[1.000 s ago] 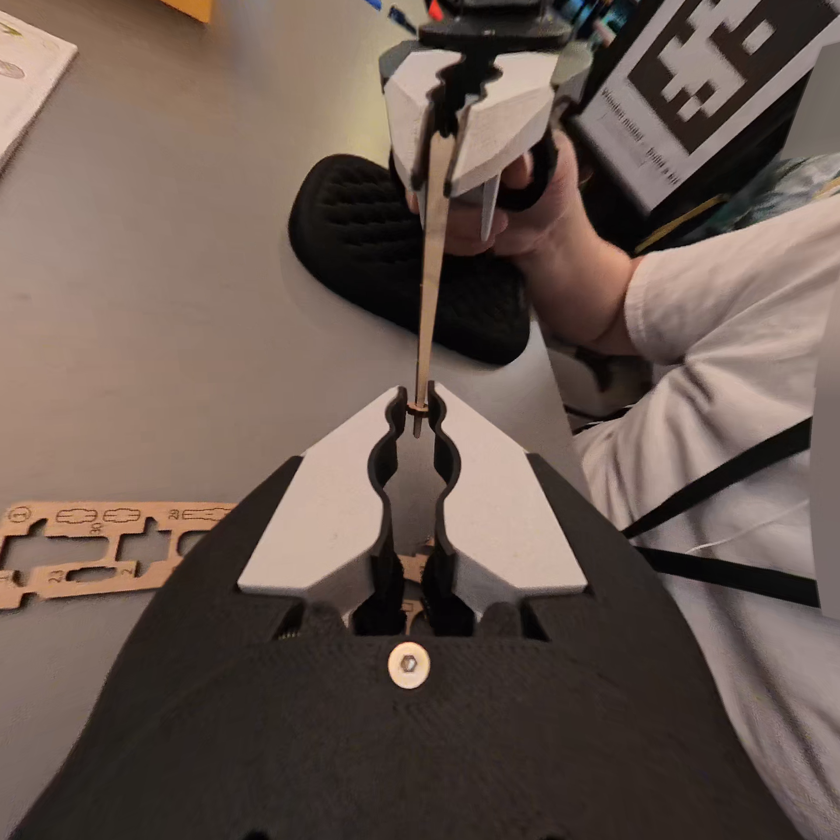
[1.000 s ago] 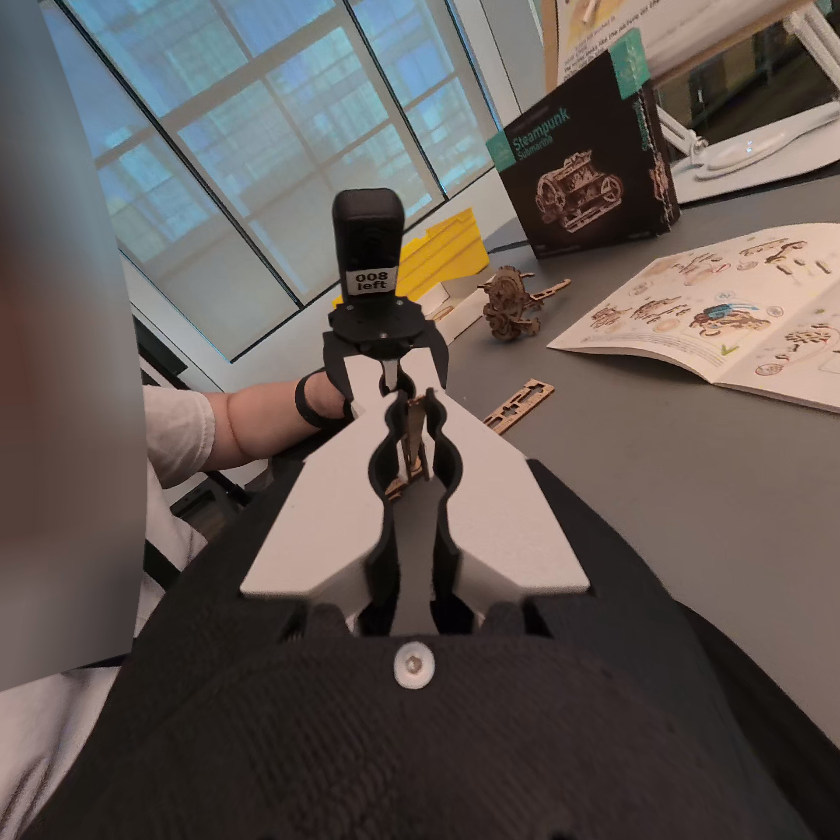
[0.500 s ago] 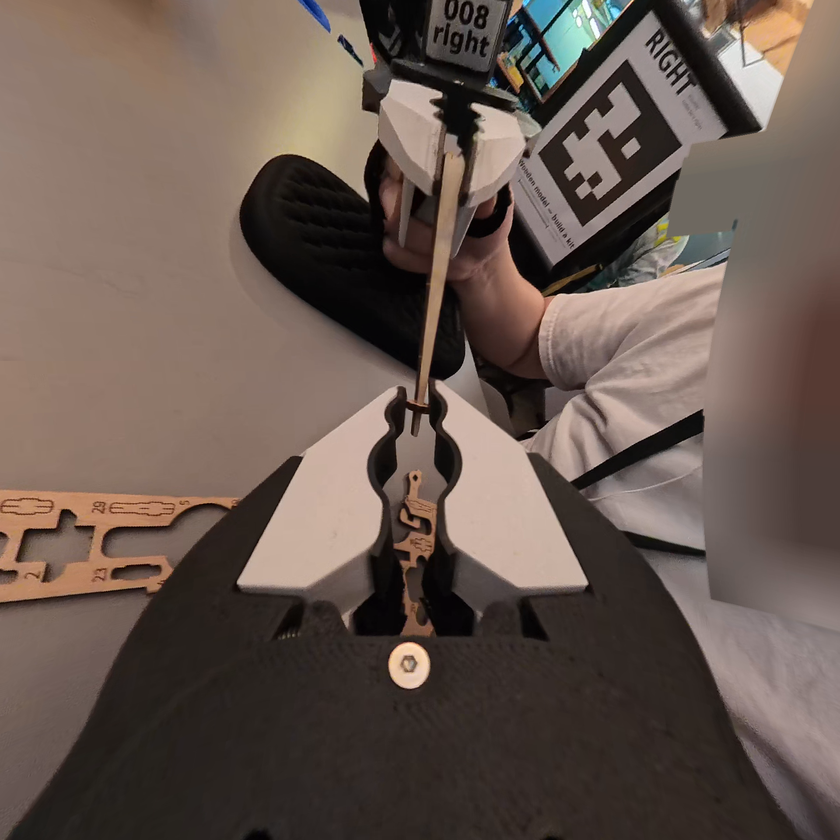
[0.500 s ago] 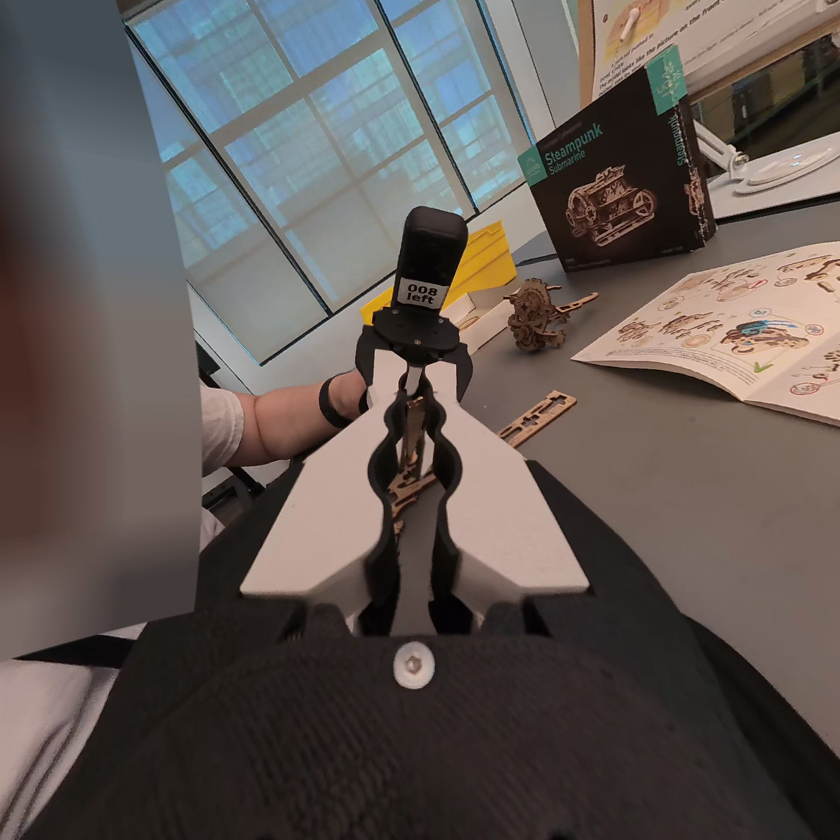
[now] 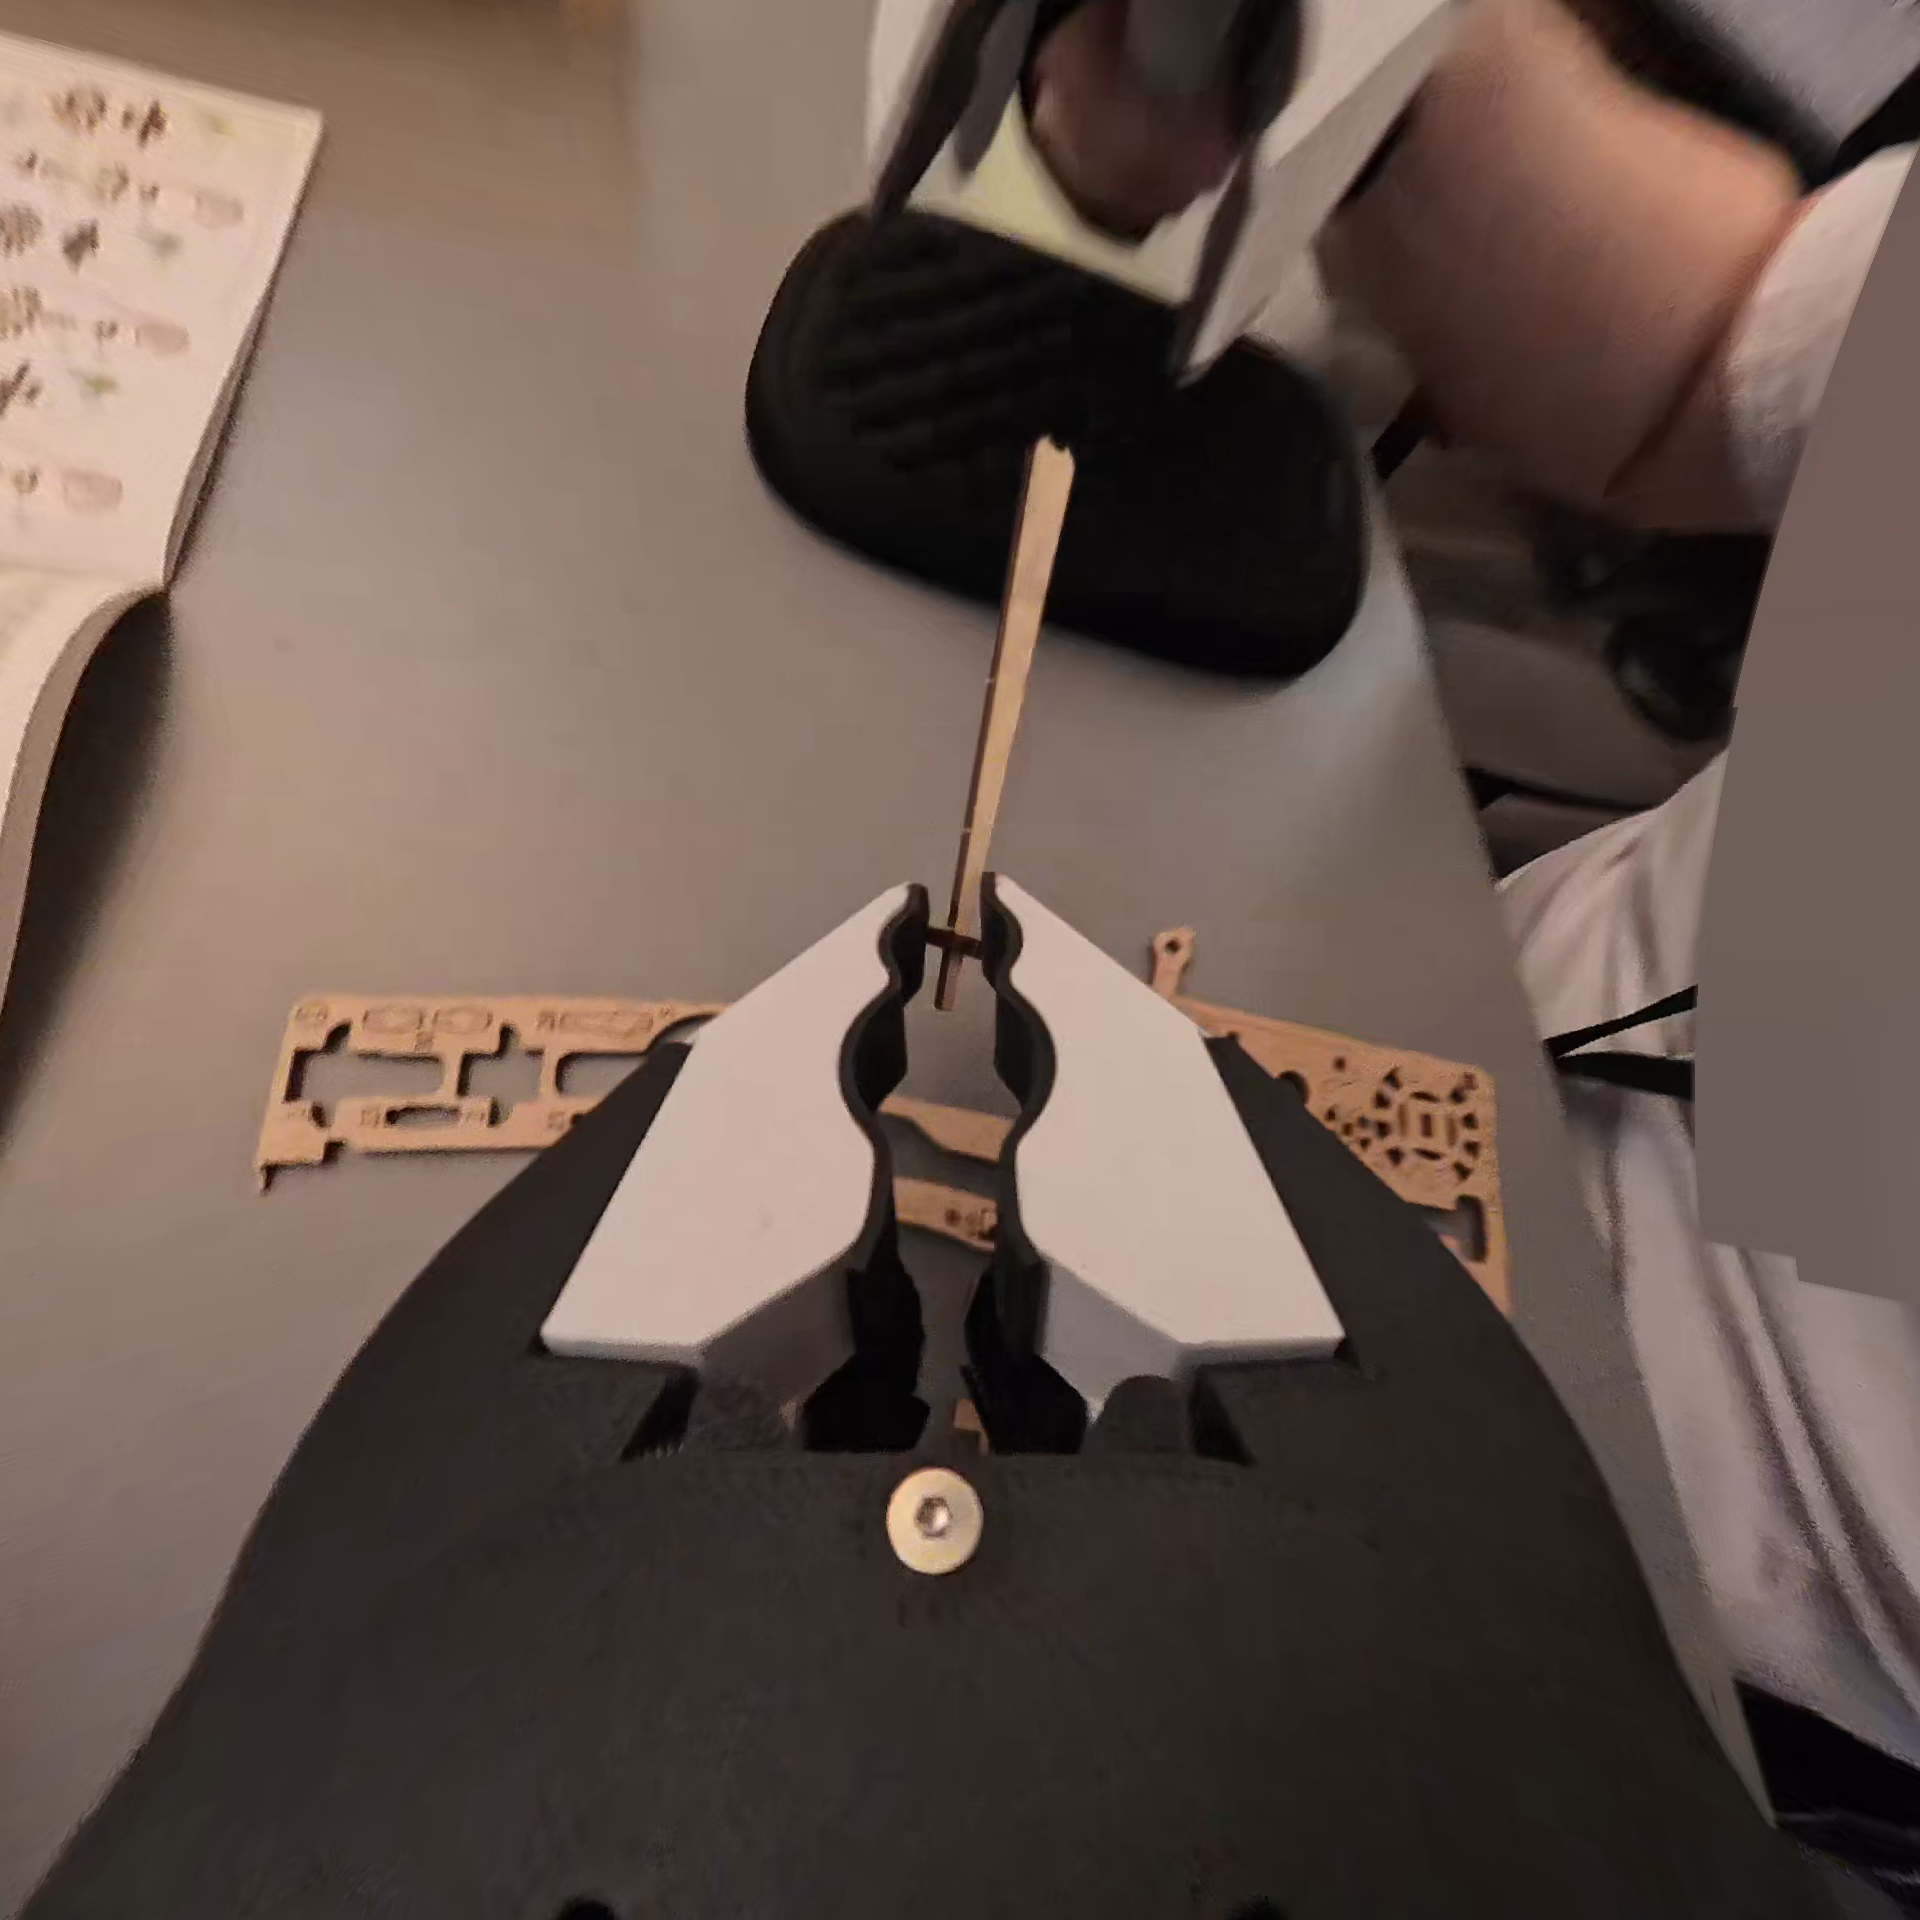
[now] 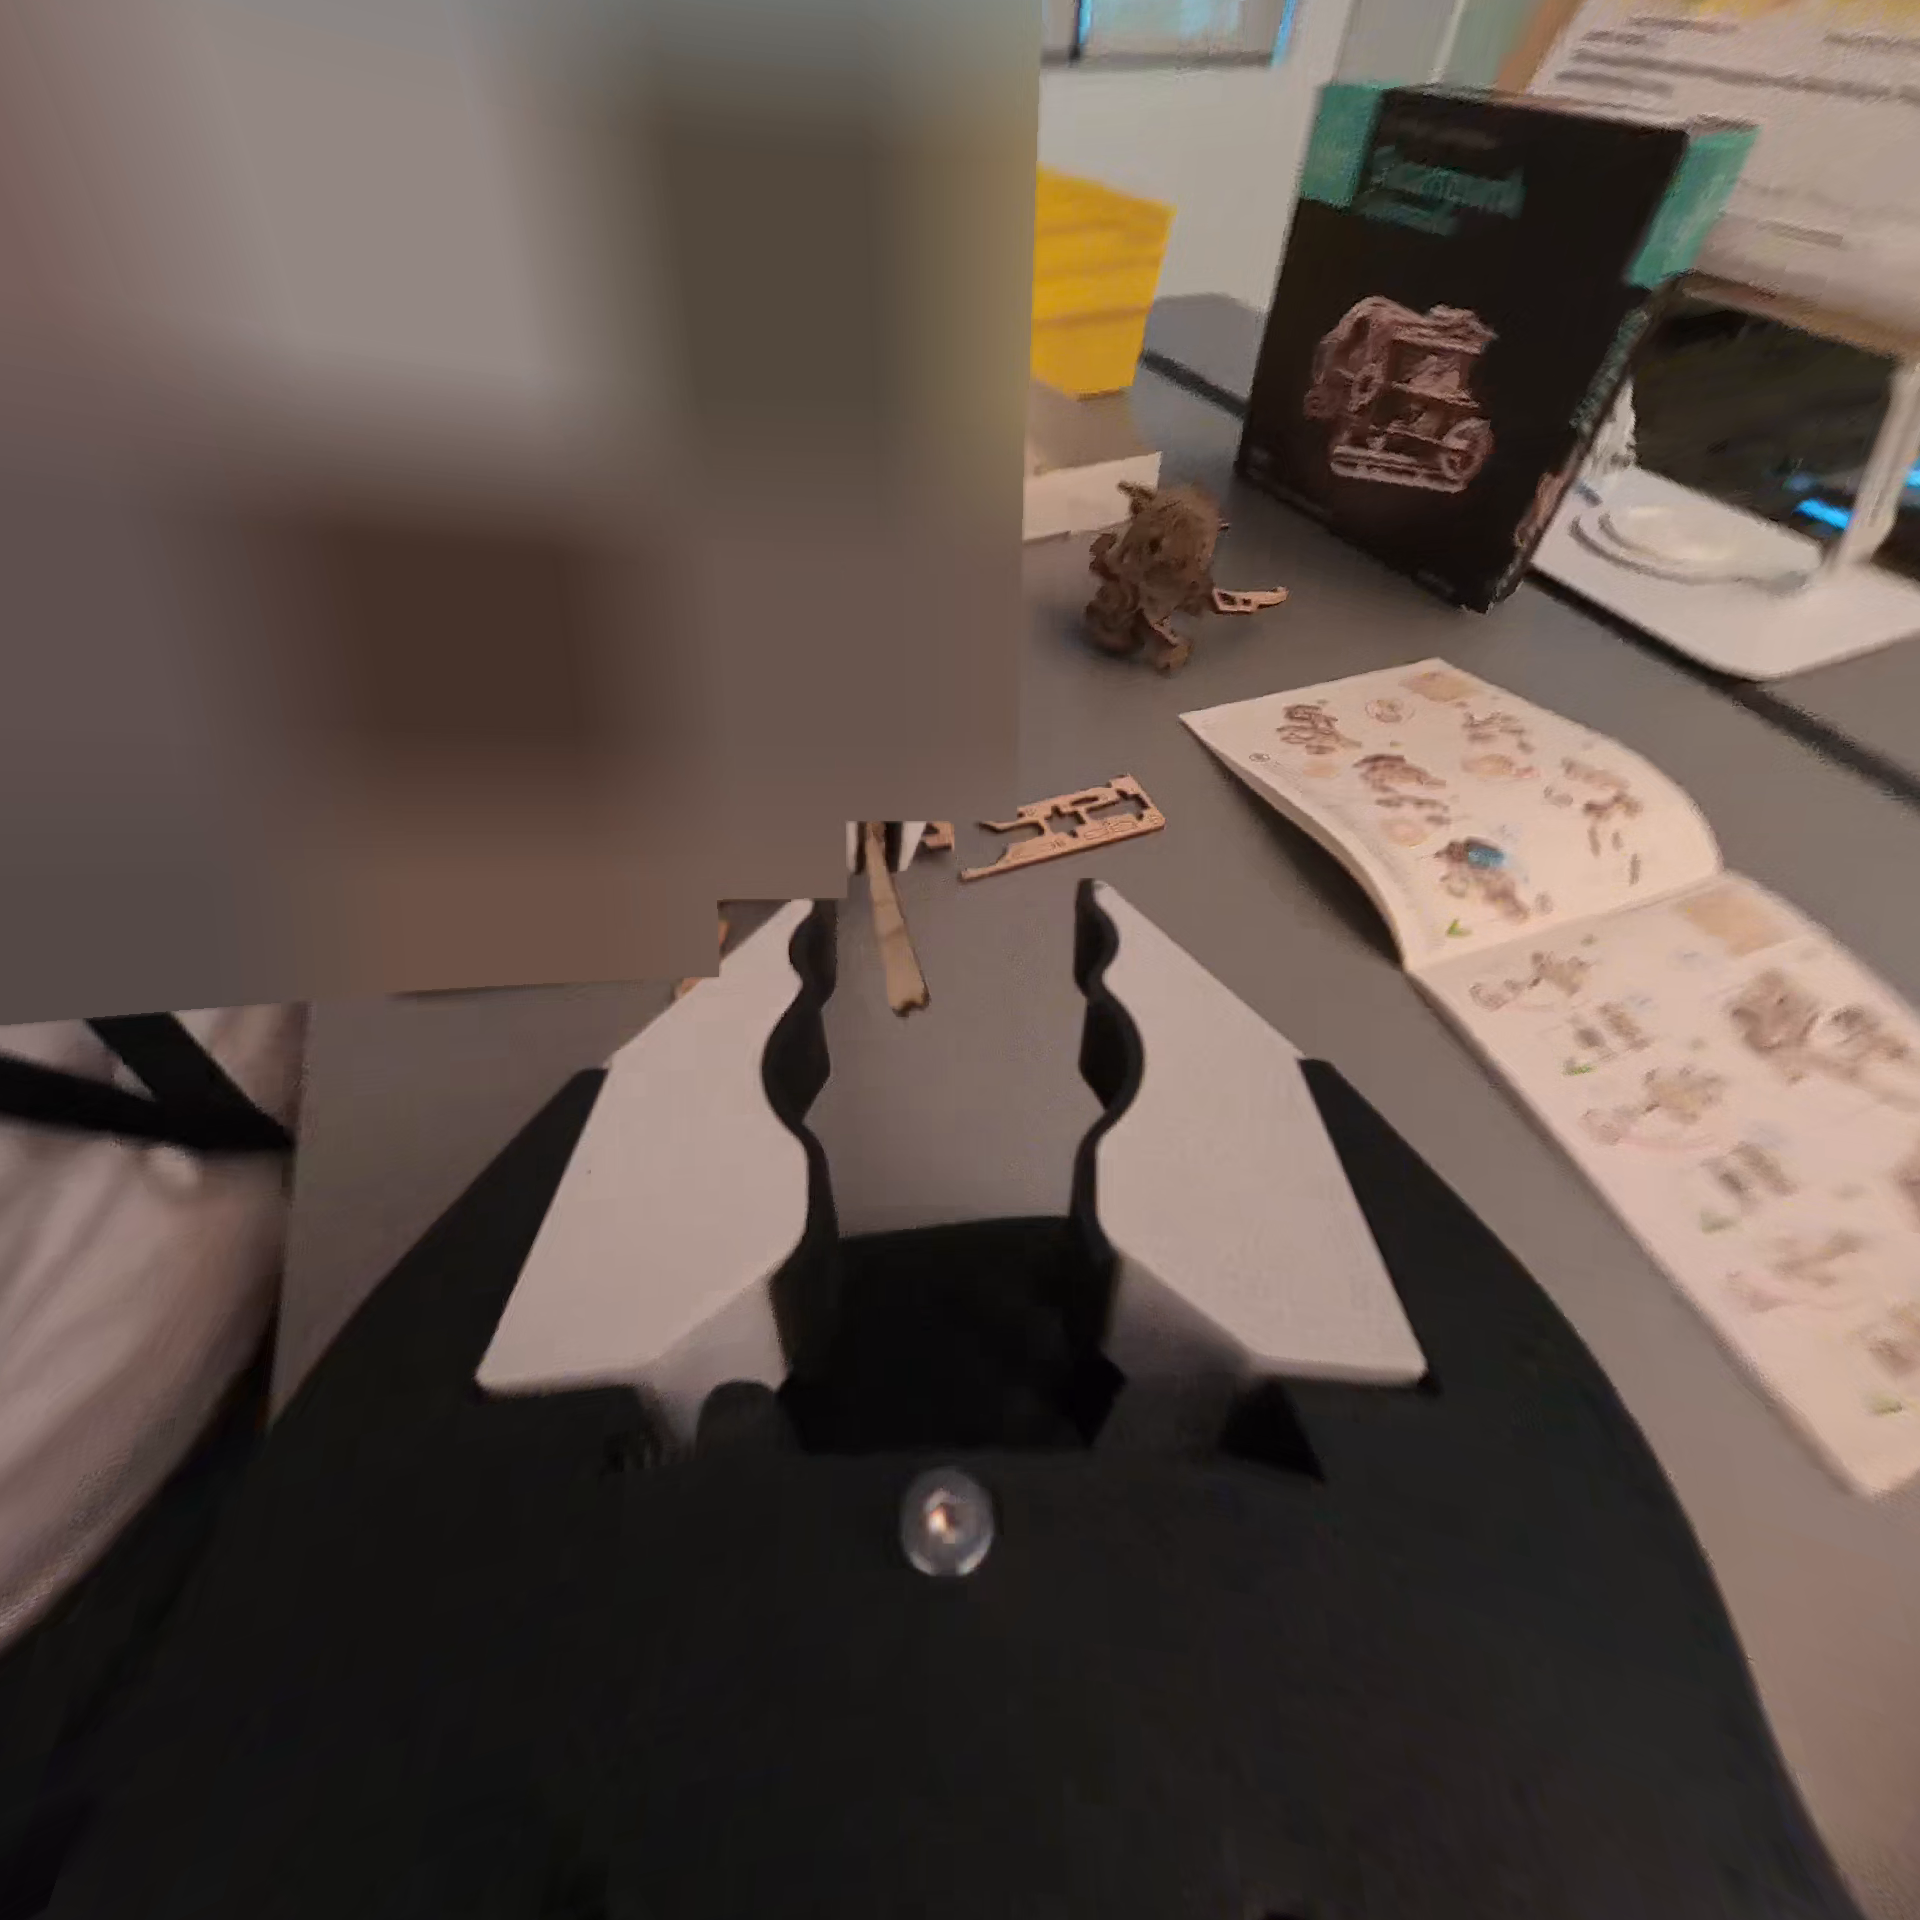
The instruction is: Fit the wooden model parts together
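Note:
My left gripper (image 5: pixel 951 920) is shut on a thin wooden stick (image 5: pixel 1013 665) at a small wooden ring near the stick's lower end. The stick points up and away from the tips, above the grey table. Its far end is free. My right gripper (image 6: pixel 951 914) is open and empty. The stick's free end (image 6: pixel 899 951) hangs just beyond its fingertips, closer to the left finger. In the left wrist view the right gripper (image 5: pixel 1070 218) shows blurred at the top, jaws apart, above the stick's end. In the right wrist view a blur patch hides most of the left gripper.
A black mesh pad (image 5: pixel 1060 488) lies behind the stick. Cut-out wooden sheets (image 5: pixel 468 1081) (image 5: pixel 1392 1122) lie under my left gripper. An open booklet (image 6: pixel 1558 987), a built wooden model (image 6: pixel 1153 582), a dark box (image 6: pixel 1455 332) and a yellow object (image 6: pixel 1091 281) lie right of it. The person's white shirt (image 5: pixel 1714 1455) is close.
My right gripper has opened, let go of the stick and drawn back from it. My left gripper still holds the stick by its ring. Both views have swung down toward the table.

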`<state>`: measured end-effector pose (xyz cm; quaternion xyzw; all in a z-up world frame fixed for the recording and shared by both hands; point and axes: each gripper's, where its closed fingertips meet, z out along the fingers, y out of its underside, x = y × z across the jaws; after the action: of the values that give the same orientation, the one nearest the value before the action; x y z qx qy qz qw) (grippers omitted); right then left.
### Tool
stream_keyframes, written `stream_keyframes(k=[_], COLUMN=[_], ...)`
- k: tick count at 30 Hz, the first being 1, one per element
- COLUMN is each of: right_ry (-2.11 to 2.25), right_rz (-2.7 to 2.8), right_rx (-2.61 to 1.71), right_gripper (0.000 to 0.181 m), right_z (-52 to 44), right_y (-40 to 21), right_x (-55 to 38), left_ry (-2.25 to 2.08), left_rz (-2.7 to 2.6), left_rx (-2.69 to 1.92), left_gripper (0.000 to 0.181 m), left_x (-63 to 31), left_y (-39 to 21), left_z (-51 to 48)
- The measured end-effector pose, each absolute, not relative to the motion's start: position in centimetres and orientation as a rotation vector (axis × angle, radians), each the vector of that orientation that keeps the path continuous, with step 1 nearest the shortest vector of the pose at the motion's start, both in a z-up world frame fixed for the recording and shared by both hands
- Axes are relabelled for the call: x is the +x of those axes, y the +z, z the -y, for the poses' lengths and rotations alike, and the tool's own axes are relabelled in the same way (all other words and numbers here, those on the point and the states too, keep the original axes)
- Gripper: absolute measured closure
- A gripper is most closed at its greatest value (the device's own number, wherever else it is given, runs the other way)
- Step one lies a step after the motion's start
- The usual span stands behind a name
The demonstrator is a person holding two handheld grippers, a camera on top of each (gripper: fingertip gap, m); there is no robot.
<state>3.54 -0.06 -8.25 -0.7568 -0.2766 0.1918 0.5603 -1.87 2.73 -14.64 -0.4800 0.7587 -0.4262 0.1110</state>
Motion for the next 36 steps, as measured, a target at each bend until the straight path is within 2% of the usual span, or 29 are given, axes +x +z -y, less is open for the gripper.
stream_keyframes(k=[1,6,11,13,17,24,31,36], right_ry=[0.391,0.15,-0.096,-0.192,-0.241,-0.24,-0.072,-0.02], right_rz=[0.739,1.109,1.25,1.28,1.258,1.221,1.163,1.188], right_rx=[-1.784,-1.881,-1.963,-1.962,-2.005,-2.03,-2.042,-2.054], right_gripper=[0.137,0.149,0.156,0.176,0.176,0.176,0.176,0.176], right_z=[0.3,-0.6,-2.2,-2.6,-2.6,-2.2,-1.6,-1.1], right_y=[-8.1,-12.0,-14.9,-15.0,-15.1,-14.7,-14.5,-15.0], right_x=[2.9,0.5,1.1,1.1,1.2,1.2,0.8,1.0], left_ry=[-1.208,-0.949,-0.887,-0.903,-0.838,-0.8,-0.798,-0.821], left_rz=[-2.238,-2.257,-2.227,-2.209,-2.211,-2.202,-2.217,-2.25], left_rx=[-1.413,-1.379,-1.335,-1.318,-1.203,-1.171,-1.076,-0.996], left_gripper=[0.173,0.173,0.173,0.173,0.172,0.155,0.172,0.173], left_x=[-1.9,-1.5,-1.5,-1.5,-1.7,-1.5,-1.7,-2.0], left_y=[-15.1,-16.3,-16.1,-15.6,-15.5,-15.9,-15.7,-15.6], left_z=[-2.8,-3.8,-3.8,-3.7,-3.6,-3.6,-3.1,-2.5])
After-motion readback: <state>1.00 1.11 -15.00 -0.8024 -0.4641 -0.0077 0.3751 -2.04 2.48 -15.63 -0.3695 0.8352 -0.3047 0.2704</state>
